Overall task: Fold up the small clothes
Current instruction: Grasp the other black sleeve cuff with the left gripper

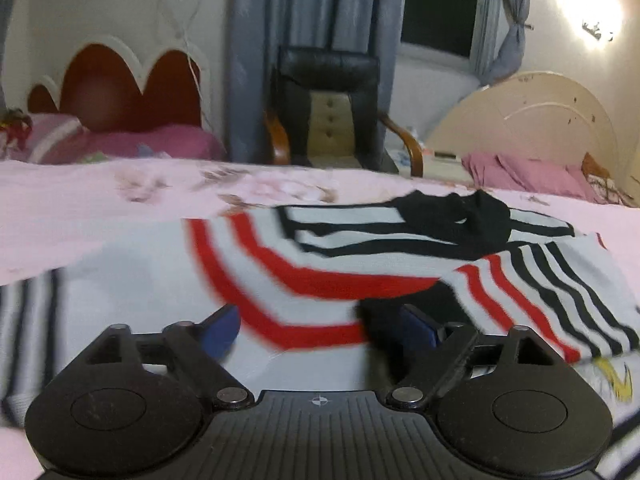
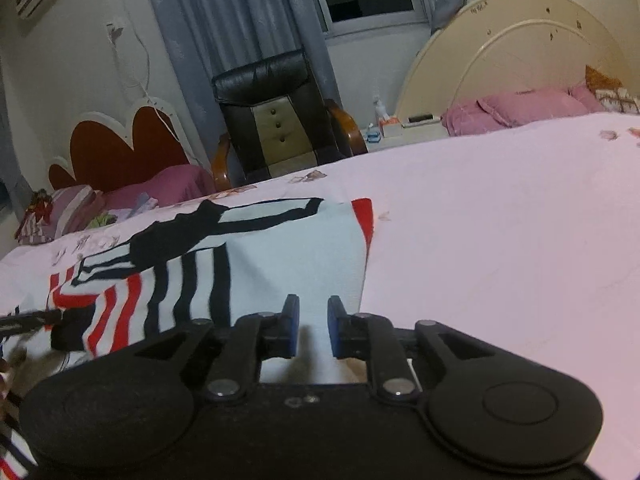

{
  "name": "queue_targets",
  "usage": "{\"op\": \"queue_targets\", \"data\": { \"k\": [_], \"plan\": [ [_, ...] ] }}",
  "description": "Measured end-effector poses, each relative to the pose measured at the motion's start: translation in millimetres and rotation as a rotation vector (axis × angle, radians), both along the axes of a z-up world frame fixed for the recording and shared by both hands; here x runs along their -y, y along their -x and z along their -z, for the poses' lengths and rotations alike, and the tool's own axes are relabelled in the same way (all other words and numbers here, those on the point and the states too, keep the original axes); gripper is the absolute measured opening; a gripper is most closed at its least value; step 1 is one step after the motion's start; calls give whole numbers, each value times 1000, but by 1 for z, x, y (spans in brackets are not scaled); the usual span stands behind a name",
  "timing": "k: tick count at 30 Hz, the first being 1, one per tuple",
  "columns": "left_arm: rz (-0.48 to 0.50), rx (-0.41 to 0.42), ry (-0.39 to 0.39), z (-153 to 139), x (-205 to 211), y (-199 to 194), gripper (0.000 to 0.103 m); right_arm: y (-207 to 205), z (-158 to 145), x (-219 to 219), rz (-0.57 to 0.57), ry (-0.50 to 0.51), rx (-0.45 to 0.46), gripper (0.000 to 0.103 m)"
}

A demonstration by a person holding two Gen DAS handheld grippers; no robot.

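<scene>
A small white garment [image 1: 320, 268] with red and black stripes and a black collar lies on the pink bedsheet [image 1: 80, 208]. In the left wrist view my left gripper [image 1: 320, 332] is wide open just above the garment, blue pads apart, nothing between them. In the right wrist view the same garment [image 2: 280, 248] lies left and ahead, one side folded over. My right gripper [image 2: 313, 326] hovers over its near white edge, jaws open with a narrow gap and empty.
A black leather armchair [image 2: 276, 120] stands beyond the bed's far edge. A red scalloped headboard [image 2: 120, 148] is at the left, a cream round headboard [image 2: 520, 52] with pink pillows [image 2: 516, 110] at the right. Bare pink sheet [image 2: 500, 240] stretches right of the garment.
</scene>
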State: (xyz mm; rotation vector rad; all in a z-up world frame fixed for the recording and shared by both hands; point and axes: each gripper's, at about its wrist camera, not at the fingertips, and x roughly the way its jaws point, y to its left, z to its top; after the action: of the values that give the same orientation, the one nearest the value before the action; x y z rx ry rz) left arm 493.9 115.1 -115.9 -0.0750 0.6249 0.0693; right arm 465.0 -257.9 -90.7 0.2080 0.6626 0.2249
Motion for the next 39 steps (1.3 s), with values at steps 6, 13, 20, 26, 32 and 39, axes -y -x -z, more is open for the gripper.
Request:
{"op": "queue_targets", "data": {
  "k": [6, 13, 20, 26, 32, 39],
  "plan": [
    [-253, 9, 147, 5, -114, 87, 60, 28, -8, 1, 29, -35, 11, 19],
    [-614, 104, 504, 30, -247, 160, 55, 36, -9, -26, 53, -138, -22, 21],
    [-723, 239, 722, 52, -297, 170, 55, 28, -17, -71, 32, -185, -38, 23],
    [-590, 198, 604, 33, -293, 135, 4, 23, -18, -80, 62, -212, -61, 23],
    [-117, 172, 247, -34, -159, 48, 4, 24, -13, -76, 89, -230, -67, 23],
    [120, 59, 194, -17, 12, -21, 4, 31, -13, -66, 116, -264, -66, 23]
  ]
}}
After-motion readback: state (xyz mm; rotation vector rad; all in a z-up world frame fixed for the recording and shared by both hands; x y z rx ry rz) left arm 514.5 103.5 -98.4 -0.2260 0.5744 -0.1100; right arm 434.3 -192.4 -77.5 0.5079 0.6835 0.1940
